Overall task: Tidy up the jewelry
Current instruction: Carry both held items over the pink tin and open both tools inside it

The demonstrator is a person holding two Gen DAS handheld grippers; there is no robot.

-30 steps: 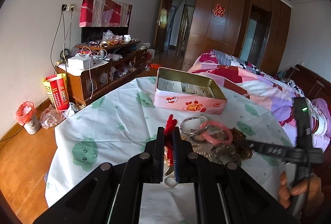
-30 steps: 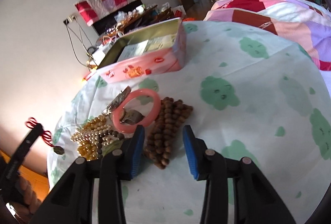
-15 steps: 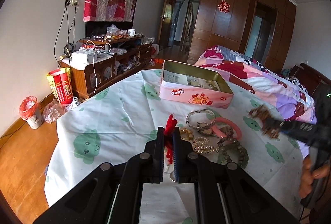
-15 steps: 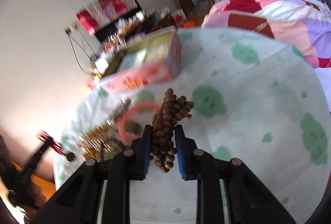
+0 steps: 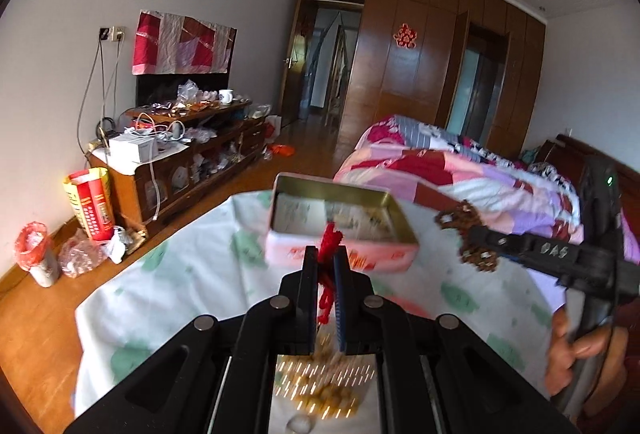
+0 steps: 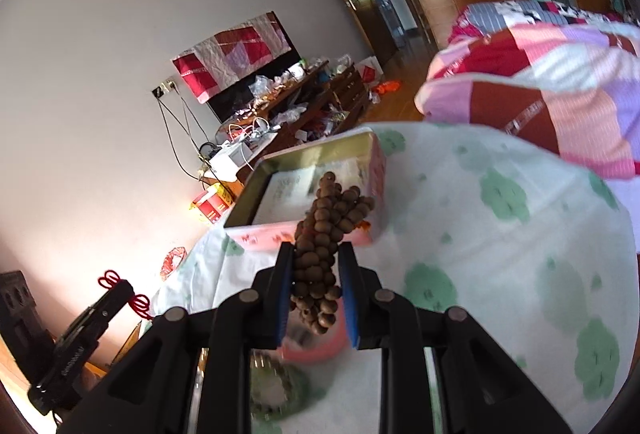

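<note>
Along the left wall a low wooden cabinet (image 5: 180,161) is standing cluttered with cables, bags and a white box; a red and white patchwork cloth (image 5: 182,47) is hanging above it, over a dark screen. On the wooden floor (image 5: 36,318) beside the cabinet a red and yellow carton (image 5: 91,207) and a small bin lined in red (image 5: 35,254) are sitting.

A white cloth with green patches (image 5: 180,286) is covering the table. Toward its far side an open pink tin (image 5: 340,230) is resting, printed paper lying inside it.

The left gripper (image 5: 326,274) is hovering just short of the tin, its jaws standing narrow and pinching a red knotted cord (image 5: 329,242) that is hanging down between them. Below it, yellowish beads (image 5: 324,390) are showing blurred on the cloth.

The right gripper (image 6: 314,278) is held above the cloth near the tin's corner, jaws clamping a bunch of brown wooden beads (image 6: 326,230); the bunch is sticking out ahead of the fingers. Beneath it a pink bangle (image 6: 316,346) is lying on the cloth, blurred.

To the right, a patchwork quilt in pink, red and lilac (image 5: 460,173) is covering a bed. Dark wooden wardrobes (image 5: 420,65) are lining the far wall.
</note>
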